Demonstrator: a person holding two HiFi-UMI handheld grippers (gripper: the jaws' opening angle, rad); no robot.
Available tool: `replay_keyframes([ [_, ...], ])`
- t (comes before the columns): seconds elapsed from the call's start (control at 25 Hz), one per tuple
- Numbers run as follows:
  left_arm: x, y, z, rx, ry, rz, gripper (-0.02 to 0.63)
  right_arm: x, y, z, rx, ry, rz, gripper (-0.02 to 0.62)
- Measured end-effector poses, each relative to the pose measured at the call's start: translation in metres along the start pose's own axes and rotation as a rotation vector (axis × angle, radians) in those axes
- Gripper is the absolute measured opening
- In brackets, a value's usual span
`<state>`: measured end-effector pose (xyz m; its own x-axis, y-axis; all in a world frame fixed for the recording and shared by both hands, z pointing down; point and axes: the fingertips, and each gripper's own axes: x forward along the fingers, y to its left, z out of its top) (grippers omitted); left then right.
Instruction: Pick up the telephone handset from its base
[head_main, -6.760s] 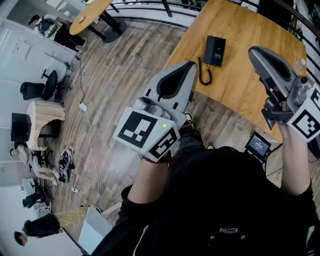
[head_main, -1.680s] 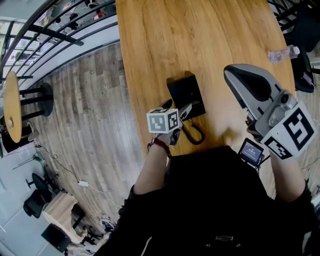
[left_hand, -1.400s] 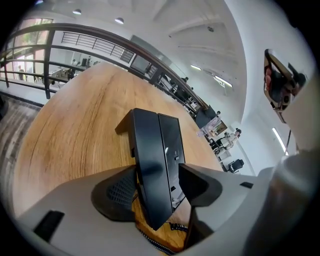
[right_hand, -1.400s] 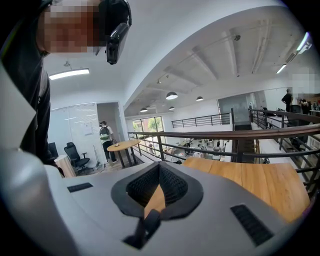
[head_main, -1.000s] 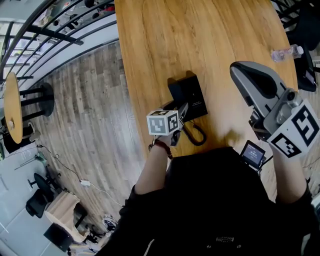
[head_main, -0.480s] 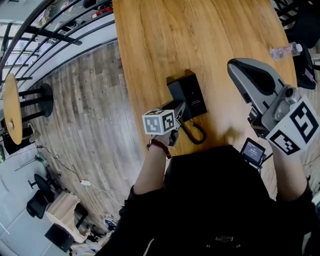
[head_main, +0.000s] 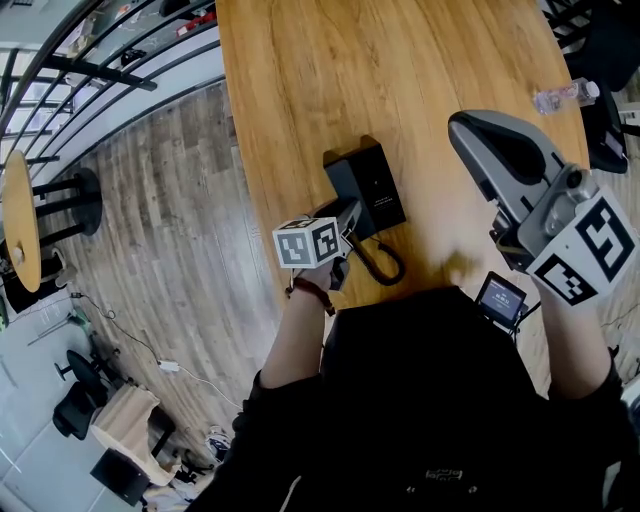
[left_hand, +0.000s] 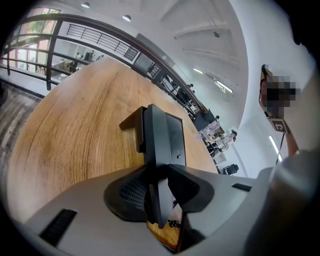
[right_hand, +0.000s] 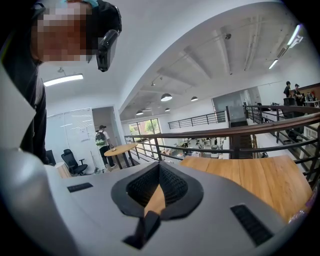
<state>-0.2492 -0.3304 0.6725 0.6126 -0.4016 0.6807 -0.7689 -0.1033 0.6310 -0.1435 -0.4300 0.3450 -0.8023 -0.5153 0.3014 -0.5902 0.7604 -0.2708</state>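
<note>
Long wooden table, smooth, with wavy grain and a curved left edge over grey floorboards. Near that edge, close to the front: boxy black telephone base, handset along its left side, curly cord looping toward the front edge. Left gripper just closing in, bumpy black pads pinching the handset's near end. Right gripper up over the right side, jaws pressed together, holding nothing. Lots of bare wood farther back.
</note>
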Motion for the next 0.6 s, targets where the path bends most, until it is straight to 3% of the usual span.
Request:
replay_keyframes([
  [0.4,-0.004,0.002,0.005,-0.015,-0.003,-0.011,0.122,0.001,0.000,-0.001,-0.005,-0.011,0.005,0.018],
  [0.6,-0.012,-0.002,0.001,-0.015,-0.023,-0.024,0.074,-0.014,0.008,0.008,-0.029,-0.014,0.000,0.018],
])
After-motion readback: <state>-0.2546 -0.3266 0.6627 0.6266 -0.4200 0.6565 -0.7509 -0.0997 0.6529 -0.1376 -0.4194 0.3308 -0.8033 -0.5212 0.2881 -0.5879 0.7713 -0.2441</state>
